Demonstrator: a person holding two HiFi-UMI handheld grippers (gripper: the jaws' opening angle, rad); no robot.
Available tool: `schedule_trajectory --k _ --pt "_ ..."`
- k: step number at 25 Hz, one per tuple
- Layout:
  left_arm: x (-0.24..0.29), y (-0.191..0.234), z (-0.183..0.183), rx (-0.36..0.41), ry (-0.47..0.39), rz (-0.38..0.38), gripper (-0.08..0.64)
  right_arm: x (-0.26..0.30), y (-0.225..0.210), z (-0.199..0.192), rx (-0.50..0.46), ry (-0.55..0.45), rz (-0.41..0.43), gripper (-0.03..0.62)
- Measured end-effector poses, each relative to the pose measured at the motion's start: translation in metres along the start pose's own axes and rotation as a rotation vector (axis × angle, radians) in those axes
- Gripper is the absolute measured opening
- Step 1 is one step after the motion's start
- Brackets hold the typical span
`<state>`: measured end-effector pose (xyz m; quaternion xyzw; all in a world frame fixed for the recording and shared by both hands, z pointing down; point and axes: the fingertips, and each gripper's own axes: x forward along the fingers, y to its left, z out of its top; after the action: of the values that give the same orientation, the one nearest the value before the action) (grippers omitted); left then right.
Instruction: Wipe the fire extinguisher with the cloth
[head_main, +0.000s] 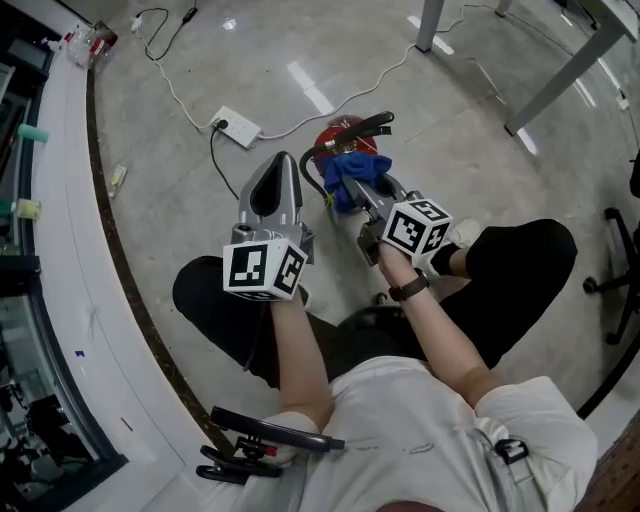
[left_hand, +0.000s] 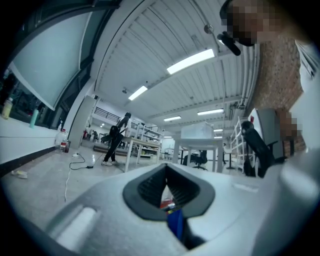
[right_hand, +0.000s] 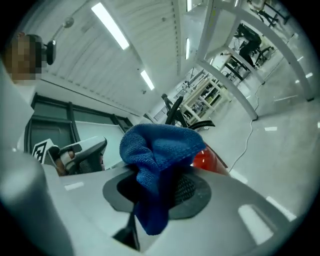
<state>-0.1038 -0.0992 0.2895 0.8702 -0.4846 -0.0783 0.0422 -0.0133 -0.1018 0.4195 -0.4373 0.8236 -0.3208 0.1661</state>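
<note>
Presently, at far left, one white power strip (head_main: 237, 126) lies on the floor with its cable trailing off; it plays no part in the job.

Next, my left hand-held gripper (head_main: 283, 160) hangs just beside the fire extinguisher, jaws pressed together with nothing between them. I judge it is parked in reserve, close enough to steady the cylinder if needed.

One red fire extinguisher (head_main: 335, 133) sits on the floor ahead of my knees. It appears upright, black handle uppermost, so I reach it from above.

One blue cloth (head_main: 352, 170) is bunched against its near side and appears to touch the red body; I cannot confirm contact.

My right hand-held gripper (head_main: 358, 188) pinches that cloth by a fold. The loose bulk sits forward of the jaws, so that fabric rather than plastic meets the surface.

Count: two hand-held grippers, one cloth, one fire extinguisher, one power strip. In my judgement, wiping is the step in hand.
</note>
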Motion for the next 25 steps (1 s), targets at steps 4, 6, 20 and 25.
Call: schedule_trajectory --k 4,6,20,25 --pt "0.0 0.004 0.0 -0.01 -0.01 0.007 -0.002 -0.017 -0.012 -0.01 -0.038 -0.056 -0.013 0.114" --pt "0.0 0.009 -0.003 -0.014 -0.004 0.02 -0.002 -0.018 -0.013 -0.013 -0.045 -0.079 -0.001 0.114" --pt "0.015 -0.003 -0.029 -0.011 0.076 0.019 -0.002 -0.025 -0.185 -0.221 0.217 0.327 -0.352 0.117" --pt "0.018 0.002 -0.035 0.002 0.096 0.031 -0.002 -0.037 -0.279 -0.3 0.321 0.494 -0.528 0.118"
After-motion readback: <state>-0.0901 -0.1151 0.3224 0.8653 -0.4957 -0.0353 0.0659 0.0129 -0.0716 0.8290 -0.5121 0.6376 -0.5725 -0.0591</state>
